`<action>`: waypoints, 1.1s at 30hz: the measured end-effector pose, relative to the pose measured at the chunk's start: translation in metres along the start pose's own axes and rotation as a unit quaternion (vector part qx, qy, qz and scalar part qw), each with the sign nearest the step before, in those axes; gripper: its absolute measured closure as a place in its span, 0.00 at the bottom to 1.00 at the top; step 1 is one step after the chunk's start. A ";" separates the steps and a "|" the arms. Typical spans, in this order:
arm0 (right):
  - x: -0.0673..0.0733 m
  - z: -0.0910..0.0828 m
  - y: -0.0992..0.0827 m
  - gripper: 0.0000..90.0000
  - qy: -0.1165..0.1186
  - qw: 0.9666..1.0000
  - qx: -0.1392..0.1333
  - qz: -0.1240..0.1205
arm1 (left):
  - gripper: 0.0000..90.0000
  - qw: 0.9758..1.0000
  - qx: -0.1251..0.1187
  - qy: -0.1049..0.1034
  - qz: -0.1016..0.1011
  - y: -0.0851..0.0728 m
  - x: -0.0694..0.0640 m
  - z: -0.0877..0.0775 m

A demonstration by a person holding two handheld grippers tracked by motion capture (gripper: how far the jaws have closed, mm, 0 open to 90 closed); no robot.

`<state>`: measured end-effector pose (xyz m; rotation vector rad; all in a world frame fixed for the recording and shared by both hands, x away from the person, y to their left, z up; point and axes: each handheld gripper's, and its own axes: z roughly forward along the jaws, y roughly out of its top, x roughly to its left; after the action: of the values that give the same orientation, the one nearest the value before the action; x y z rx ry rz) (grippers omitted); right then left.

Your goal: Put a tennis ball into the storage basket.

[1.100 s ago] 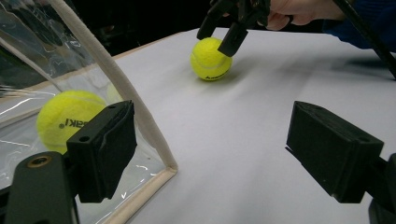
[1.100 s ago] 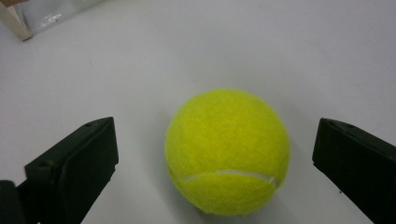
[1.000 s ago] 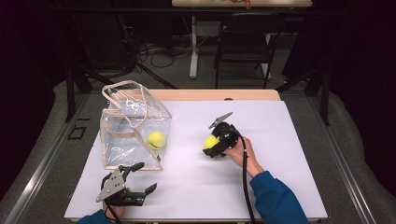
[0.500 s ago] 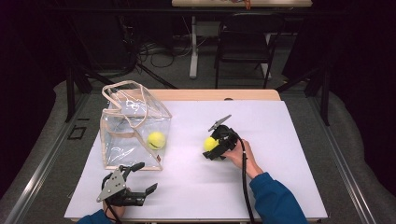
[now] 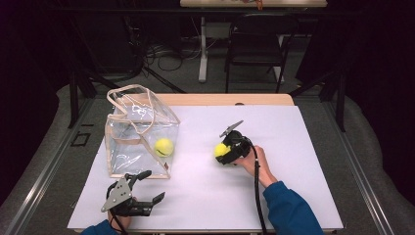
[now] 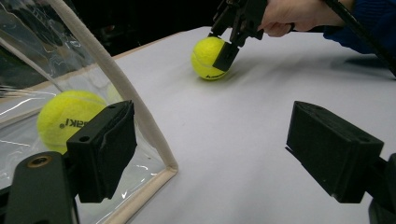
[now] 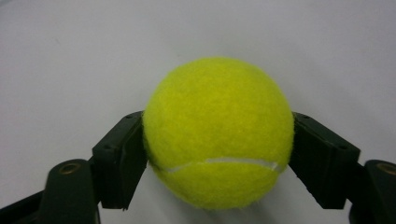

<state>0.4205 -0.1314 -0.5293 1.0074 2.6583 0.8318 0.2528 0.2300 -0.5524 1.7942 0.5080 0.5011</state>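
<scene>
lettering on the bagged ball [image 6: 67,119] is only partly legible; right gripper [image 5: 226,151] pinches the other tennis ball [image 5: 220,150], left gripper [image 5: 147,188] spread.

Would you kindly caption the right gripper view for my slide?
Right hand-held gripper clamps a fuzzy yellow tennis ball on the white table.

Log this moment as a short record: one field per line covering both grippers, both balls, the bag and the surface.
right gripper: shut on the free tennis ball; its jaws have just been closing, and the fingers press on both sides of the ball
left gripper: open, nothing between its jaws, near the table's front edge
free tennis ball: on the white table, right of the bag
second tennis ball: inside the clear bag
clear bag: stands upright on the table's left part, beige trim and handles
</scene>
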 end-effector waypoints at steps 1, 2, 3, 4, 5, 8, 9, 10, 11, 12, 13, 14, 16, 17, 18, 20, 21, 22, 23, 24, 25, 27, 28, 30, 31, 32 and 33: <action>-0.001 -0.001 0.000 0.28 0.002 1.000 0.006 -0.001 | 0.18 1.000 0.000 0.000 0.000 0.000 0.000 0.000; -0.001 -0.001 0.000 0.28 0.002 1.000 0.002 0.001 | 0.18 1.000 0.000 0.000 0.000 0.000 0.000 0.000; -0.001 -0.001 0.000 0.28 0.003 1.000 0.002 0.003 | 0.18 1.000 0.000 0.000 0.000 0.000 0.000 0.000; -0.001 -0.001 0.000 0.29 0.003 1.000 0.002 0.003 | 0.18 1.000 -0.001 0.000 0.001 0.000 0.000 0.000; -0.001 -0.001 0.000 0.29 0.003 1.000 0.002 0.003 | 0.18 1.000 0.001 0.000 0.001 0.000 0.000 0.000; -0.001 -0.001 0.000 0.29 0.001 1.000 0.003 0.001 | 0.18 1.000 0.000 0.000 0.002 0.000 0.000 0.000; -0.001 -0.001 0.000 0.29 0.002 1.000 0.003 0.001 | 0.18 1.000 -0.001 0.000 0.000 0.000 0.000 0.000; -0.001 -0.002 0.000 0.29 0.002 1.000 0.001 -0.001 | 0.18 1.000 -0.001 0.001 -0.001 0.000 0.000 0.000; -0.002 -0.002 0.000 0.29 0.004 1.000 -0.001 0.000 | 0.18 1.000 -0.001 0.002 -0.001 0.000 0.000 0.000; -0.001 -0.002 0.000 0.29 0.009 1.000 -0.001 0.007 | 0.18 1.000 -0.001 0.001 -0.001 0.000 0.000 0.000; -0.002 -0.002 -0.001 0.29 0.011 1.000 -0.007 0.005 | 0.18 1.000 -0.001 0.001 -0.001 0.000 0.000 0.000; -0.002 -0.003 -0.001 0.29 0.009 1.000 -0.005 0.006 | 0.18 1.000 -0.002 0.001 -0.002 0.000 0.000 0.000; -0.003 -0.003 -0.001 0.29 0.009 1.000 -0.007 0.006 | 0.18 1.000 -0.001 0.000 0.000 0.000 0.000 0.000; -0.003 -0.004 -0.001 0.29 0.009 1.000 -0.007 0.004 | 0.18 1.000 -0.002 -0.001 -0.001 0.000 0.000 0.000; -0.002 -0.004 -0.001 0.29 0.007 1.000 -0.010 0.003 | 0.18 1.000 -0.001 -0.001 0.000 0.000 0.000 0.000; -0.002 -0.006 0.000 0.29 0.005 1.000 -0.012 0.002 | 0.18 1.000 -0.002 -0.002 0.000 0.000 0.000 0.000; -0.001 -0.007 0.000 0.29 0.005 1.000 -0.011 0.004 | 0.18 1.000 -0.002 -0.001 0.000 0.000 0.000 0.000; -0.001 -0.008 0.000 0.29 0.003 1.000 -0.013 0.001 | 0.18 1.000 -0.003 0.001 -0.001 0.000 0.000 0.000; -0.001 -0.009 0.000 0.29 0.001 1.000 -0.015 0.000 | 0.18 1.000 -0.003 0.003 -0.002 0.000 0.000 -0.001; -0.001 -0.010 0.000 0.29 0.003 1.000 -0.017 0.000 | 0.18 1.000 -0.004 0.002 -0.002 0.000 0.000 -0.001; -0.001 -0.011 0.001 0.29 0.002 1.000 -0.019 0.001 | 0.18 1.000 -0.004 0.002 -0.002 0.000 0.000 -0.001; 0.000 -0.012 0.001 0.29 0.000 1.000 -0.018 -0.001 | 0.18 1.000 -0.004 0.002 -0.001 0.000 0.000 0.000; -0.001 -0.013 0.002 0.29 -0.001 1.000 -0.022 -0.005 | 0.18 1.000 -0.003 0.001 0.001 0.000 0.000 0.000; -0.001 -0.015 0.002 0.29 -0.003 1.000 -0.025 -0.006 | 0.18 1.000 -0.002 0.001 0.000 0.000 0.000 0.000; 0.000 -0.016 0.002 0.29 -0.002 1.000 -0.027 -0.004 | 0.18 1.000 -0.003 0.002 -0.001 0.000 0.000 0.000; 0.000 -0.017 0.003 0.29 -0.004 1.000 -0.027 -0.006 | 0.18 1.000 -0.004 0.002 -0.001 0.000 0.000 0.000; 0.000 -0.018 0.003 0.29 -0.004 1.000 -0.028 -0.004 | 0.18 1.000 -0.002 0.003 -0.001 0.000 0.000 0.000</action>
<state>0.4160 -0.1372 -0.5129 0.9851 2.6159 0.8941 0.2525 0.2303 -0.5523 1.7879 0.5123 0.5050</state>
